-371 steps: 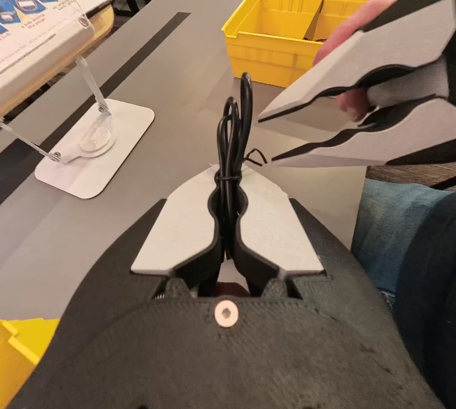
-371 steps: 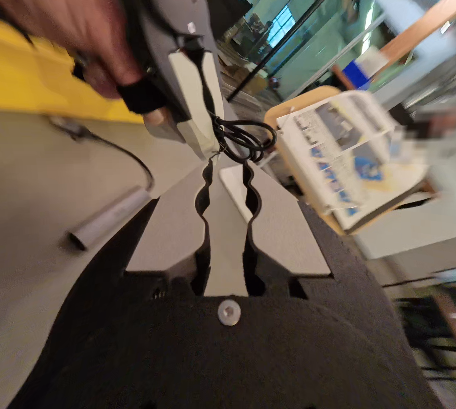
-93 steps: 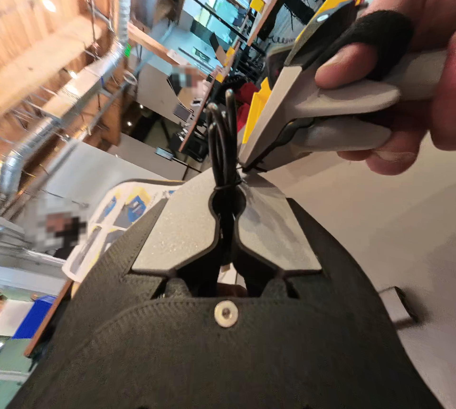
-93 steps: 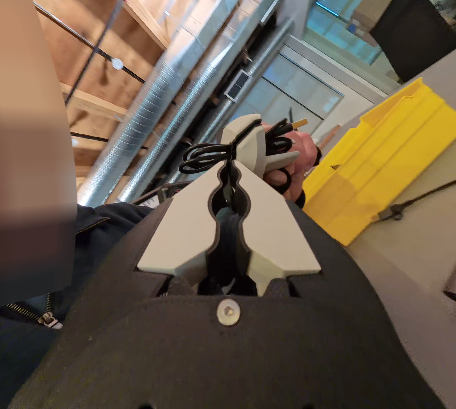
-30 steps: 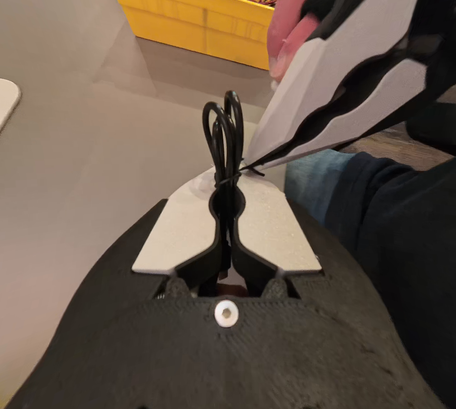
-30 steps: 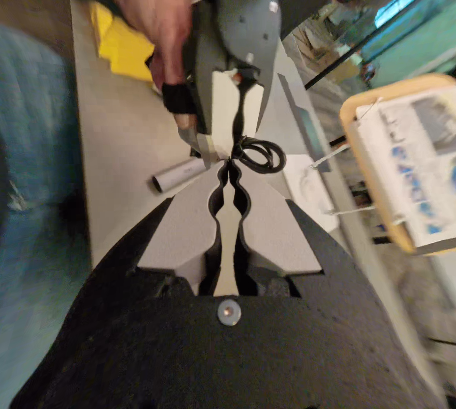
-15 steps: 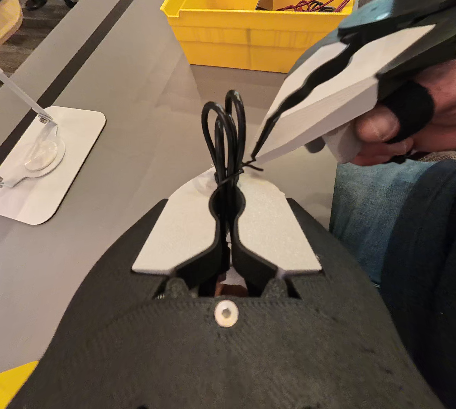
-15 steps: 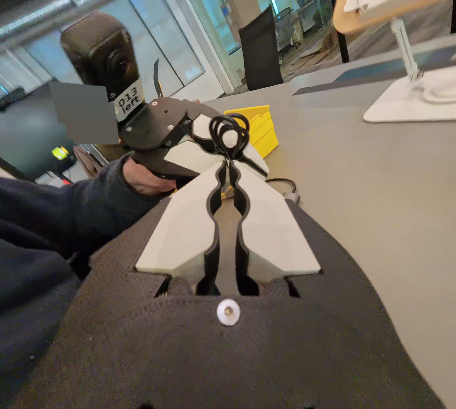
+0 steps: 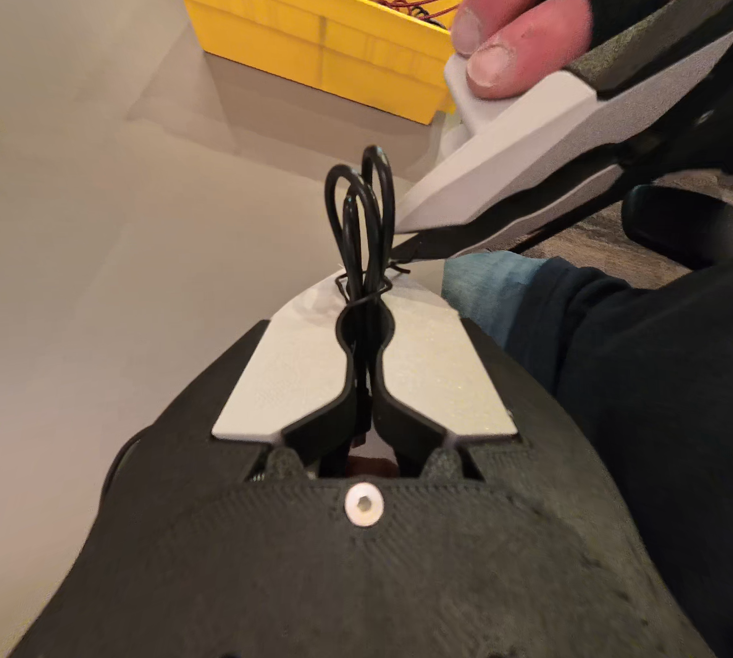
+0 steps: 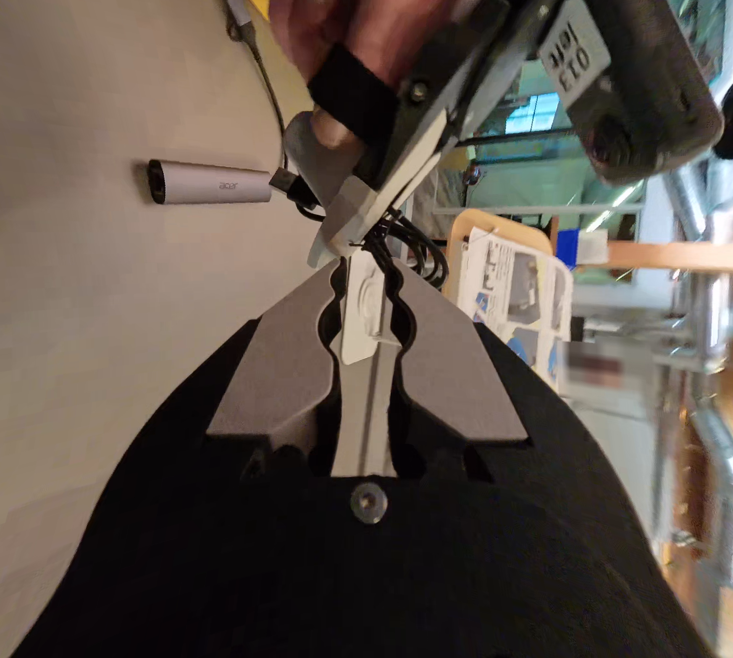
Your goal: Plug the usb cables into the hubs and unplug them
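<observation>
Cable [image 9: 363,226]: black, coiled, bound by a thin twist tie [image 9: 367,295]. It is clamped upright between the fingers of the left gripper [image 9: 365,305], loops standing clear above the tips, held over the table [image 9: 119,202].

Right gripper [image 10: 367,270]: jaws narrowly parted in its own view, nothing seen seated between them. In the left view its tips sit at the loose tie end beside the coil; whether the wire is actually pinched cannot be told.

Hub [image 10: 210,186]: silver stick, lying on the table, well apart from the held coil. A grey plug [image 10: 238,4] and its lead lie nearby, close to a yellow bin [image 9: 317,24]; a red cord shows inside the bin.

Step judged in hand: freeing the coil from its tie, before any plugging. No connector is presented to the hub yet.

Next move calls for a firm pinch on the tie end and unwinding while the coil is kept clamped. Afterwards a plug end must be exposed and regripped.
</observation>
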Action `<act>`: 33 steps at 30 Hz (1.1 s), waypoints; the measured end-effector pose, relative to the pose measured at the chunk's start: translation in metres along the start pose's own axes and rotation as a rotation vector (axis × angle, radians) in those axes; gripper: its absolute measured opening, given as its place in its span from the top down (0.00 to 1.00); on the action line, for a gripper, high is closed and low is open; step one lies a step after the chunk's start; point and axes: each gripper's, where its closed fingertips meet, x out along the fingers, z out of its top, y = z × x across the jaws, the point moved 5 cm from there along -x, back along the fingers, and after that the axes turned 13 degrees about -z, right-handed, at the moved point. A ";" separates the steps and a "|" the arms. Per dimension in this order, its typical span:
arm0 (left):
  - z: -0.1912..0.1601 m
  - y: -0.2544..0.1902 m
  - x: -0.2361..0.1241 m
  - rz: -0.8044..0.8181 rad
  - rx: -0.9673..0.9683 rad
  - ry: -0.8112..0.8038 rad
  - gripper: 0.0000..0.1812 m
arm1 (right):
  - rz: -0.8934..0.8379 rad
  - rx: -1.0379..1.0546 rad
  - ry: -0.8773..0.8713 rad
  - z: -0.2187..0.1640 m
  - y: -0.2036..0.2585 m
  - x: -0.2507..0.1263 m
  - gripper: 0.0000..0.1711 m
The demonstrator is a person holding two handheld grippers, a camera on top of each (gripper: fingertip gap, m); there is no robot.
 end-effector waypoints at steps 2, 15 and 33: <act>-0.002 -0.001 0.000 -0.013 -0.005 0.018 0.99 | 0.000 -0.098 -0.032 0.003 0.001 0.000 0.90; -0.015 -0.008 0.007 -0.106 -0.025 0.126 0.99 | 0.144 -0.506 -0.188 0.014 0.016 -0.006 0.96; -0.010 -0.007 0.003 -0.013 0.092 0.136 0.99 | 0.250 0.144 -0.077 0.009 0.008 -0.004 1.00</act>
